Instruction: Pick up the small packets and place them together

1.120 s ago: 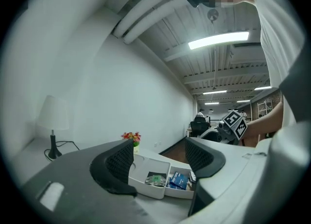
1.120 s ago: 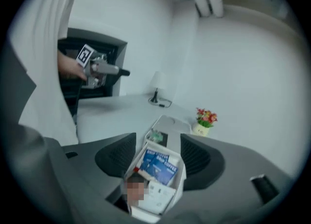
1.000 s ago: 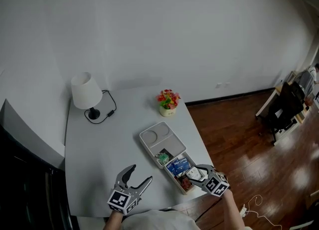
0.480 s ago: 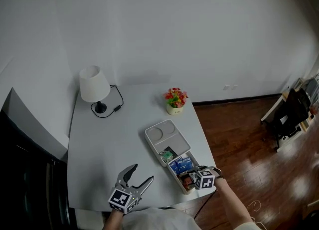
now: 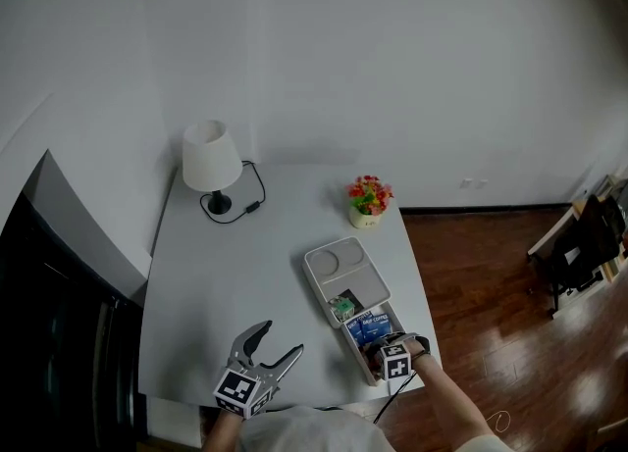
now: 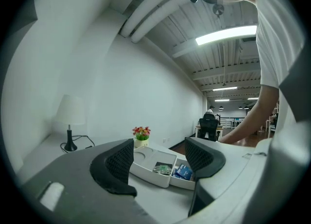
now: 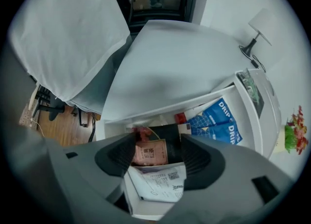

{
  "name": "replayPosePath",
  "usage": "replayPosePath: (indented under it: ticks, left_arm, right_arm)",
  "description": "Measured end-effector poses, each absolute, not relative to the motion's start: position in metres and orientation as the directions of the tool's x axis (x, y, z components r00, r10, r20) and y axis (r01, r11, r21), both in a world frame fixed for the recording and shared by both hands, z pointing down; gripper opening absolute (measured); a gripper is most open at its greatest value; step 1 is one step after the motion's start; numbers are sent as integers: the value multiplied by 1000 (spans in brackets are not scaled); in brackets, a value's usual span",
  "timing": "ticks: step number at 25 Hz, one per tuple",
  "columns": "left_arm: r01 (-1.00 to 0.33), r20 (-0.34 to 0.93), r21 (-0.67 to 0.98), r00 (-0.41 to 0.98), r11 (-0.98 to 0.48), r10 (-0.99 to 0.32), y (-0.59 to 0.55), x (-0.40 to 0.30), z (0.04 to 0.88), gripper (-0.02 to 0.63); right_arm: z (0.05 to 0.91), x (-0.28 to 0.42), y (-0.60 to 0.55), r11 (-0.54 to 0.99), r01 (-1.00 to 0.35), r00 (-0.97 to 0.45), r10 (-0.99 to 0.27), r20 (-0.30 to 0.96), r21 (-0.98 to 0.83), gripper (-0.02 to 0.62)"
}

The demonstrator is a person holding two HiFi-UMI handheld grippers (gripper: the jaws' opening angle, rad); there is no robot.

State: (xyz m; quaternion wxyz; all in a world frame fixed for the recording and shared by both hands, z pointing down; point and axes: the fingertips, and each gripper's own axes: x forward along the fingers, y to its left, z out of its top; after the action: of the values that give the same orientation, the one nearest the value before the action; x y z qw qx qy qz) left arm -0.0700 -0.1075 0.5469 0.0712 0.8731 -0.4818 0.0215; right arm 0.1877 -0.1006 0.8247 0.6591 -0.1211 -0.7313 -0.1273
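— What's different from a second ago?

— The right hand-held gripper (image 7: 157, 156). It was out by the tray's (image 5: 361, 281) near corner, tilted. Now it has come down and turned to point straight into the near end of the tray, with its marker cube facing up.

— Is it gripping anything?

— Not that I can see. Its jaws stand moderately apart, and a small pink packet (image 7: 150, 152) lies flat in the gap between them. A white leaflet (image 7: 158, 185) lies right beside the packet. The pads flank the packet, but I see no pinch yet.

— And the other packets?

— Two blue packets (image 7: 218, 119) lie just beyond the pink one in the same end of the tray. A green packet (image 5: 342, 309) sits in the next section along. So they are already near each other in the tray, not scattered over the worktop (image 5: 245, 254).

— The other gripper?

— The left hand-held gripper (image 5: 277, 340) has hardly shifted. It hovers low by the worktop's near edge and points toward the tray, with its jaws wide and nothing held.

— So what does it mean?

— I'd judge the approach is finished and closing on the pink packet comes next. The risk is catching the leaflet too. It either touches or overlaps the packet, and I can't tell which.
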Motion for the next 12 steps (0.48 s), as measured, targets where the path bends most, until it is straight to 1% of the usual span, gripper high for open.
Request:
replayPosePath:
  ticks: [3,4,6,7,10,12]
  left_arm:
    - [-851,112,105,525,-515,-844,-106,-74,549,331]
    - [-852,114,107,523,-513,-845,-105,-75,549,331]
    - [-854,115,112,520,-509,-846,-104,-75,550,331]
    - [-854,115,114,520,-508,-847,-104,-75,551,331]
    - [-852,110,114,522,-511,-846,-105,-74,550,331]
    - [-851,108,115,524,-513,-845,-106,-73,550,327]
  right_arm:
    - [826,188,-104,928,371,-88,-10,996,42,275]
    - [826,188,-106,926,375,-88,-20,996,52,256]
    - [824,185,-109,926,371,-97,-34,995,68,197]
    - [823,184,-110,927,368,-104,-38,994,74,149]
    - [816,180,-110,927,362,-124,-53,991,95,116]
    - [807,176,-109,929,351,-153,-64,986,115,112]
